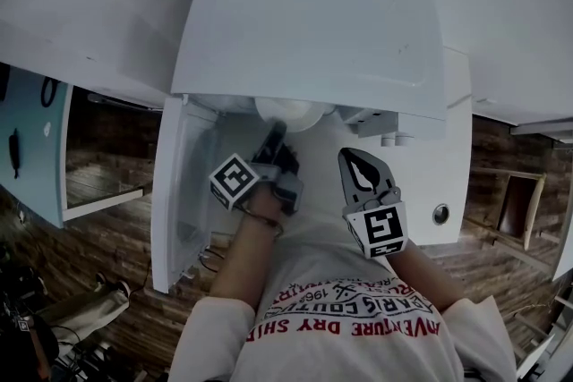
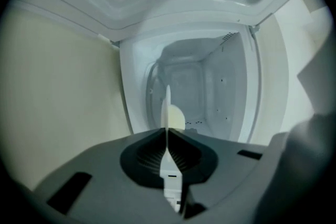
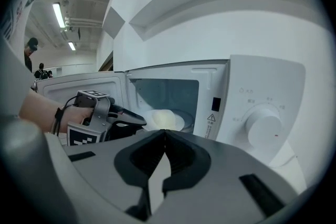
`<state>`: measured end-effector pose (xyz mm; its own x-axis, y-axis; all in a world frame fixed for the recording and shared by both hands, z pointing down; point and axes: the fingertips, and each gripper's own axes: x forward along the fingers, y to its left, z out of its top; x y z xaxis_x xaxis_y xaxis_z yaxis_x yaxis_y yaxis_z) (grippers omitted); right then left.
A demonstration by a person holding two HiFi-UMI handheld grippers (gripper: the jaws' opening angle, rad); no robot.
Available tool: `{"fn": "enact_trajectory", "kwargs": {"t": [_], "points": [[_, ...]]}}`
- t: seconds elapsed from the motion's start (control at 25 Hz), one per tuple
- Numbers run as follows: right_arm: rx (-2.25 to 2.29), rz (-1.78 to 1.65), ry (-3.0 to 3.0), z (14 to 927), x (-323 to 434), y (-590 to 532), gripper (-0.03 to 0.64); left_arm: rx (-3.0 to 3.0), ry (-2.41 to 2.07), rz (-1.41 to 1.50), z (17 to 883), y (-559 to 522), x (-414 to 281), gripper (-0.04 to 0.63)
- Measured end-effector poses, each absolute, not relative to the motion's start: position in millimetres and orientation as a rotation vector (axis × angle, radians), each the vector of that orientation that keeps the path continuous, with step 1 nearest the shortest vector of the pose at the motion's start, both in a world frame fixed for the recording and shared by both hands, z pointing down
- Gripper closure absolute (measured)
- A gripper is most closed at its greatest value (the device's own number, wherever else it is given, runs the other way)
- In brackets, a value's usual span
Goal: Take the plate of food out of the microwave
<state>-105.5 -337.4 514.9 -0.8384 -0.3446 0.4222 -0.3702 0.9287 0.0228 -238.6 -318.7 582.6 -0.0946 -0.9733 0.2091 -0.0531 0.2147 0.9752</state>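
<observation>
The white microwave [image 1: 304, 31] stands with its door [image 1: 175, 192] swung open to the left. A white plate [image 1: 291, 114] with pale food [image 3: 163, 119] sits at the mouth of the cavity. My left gripper [image 1: 273, 139] reaches in and is shut on the plate's near rim. In the left gripper view the rim [image 2: 168, 107] shows edge-on between the closed jaws [image 2: 167, 131], with the food [image 2: 177, 117] just behind. My right gripper [image 1: 356, 161] hangs in front of the control panel, shut and holding nothing [image 3: 164, 134].
The control knob [image 3: 262, 128] is on the panel right of the cavity. A white shelf or cabinet overhangs the microwave [image 3: 220, 2]. A teal cabinet [image 1: 31, 139] stands at the left. A person [image 3: 31, 50] is far back at the left.
</observation>
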Motion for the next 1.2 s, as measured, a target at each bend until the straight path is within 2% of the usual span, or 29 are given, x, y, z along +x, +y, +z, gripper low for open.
{"fn": "enact_trajectory", "kwargs": {"t": [0.88,1.2], "points": [[0.471,0.049,-2.79,464.6,-18.3,-316.4,0.606,1.136,-1.447,-1.252,484.1,-216.1,-112.6,0.577],[0.548,0.035,-2.9,421.9,0.7,-321.0,0.606,1.231,-1.462,-1.282,438.6,-205.8,-92.7,0.577]]}}
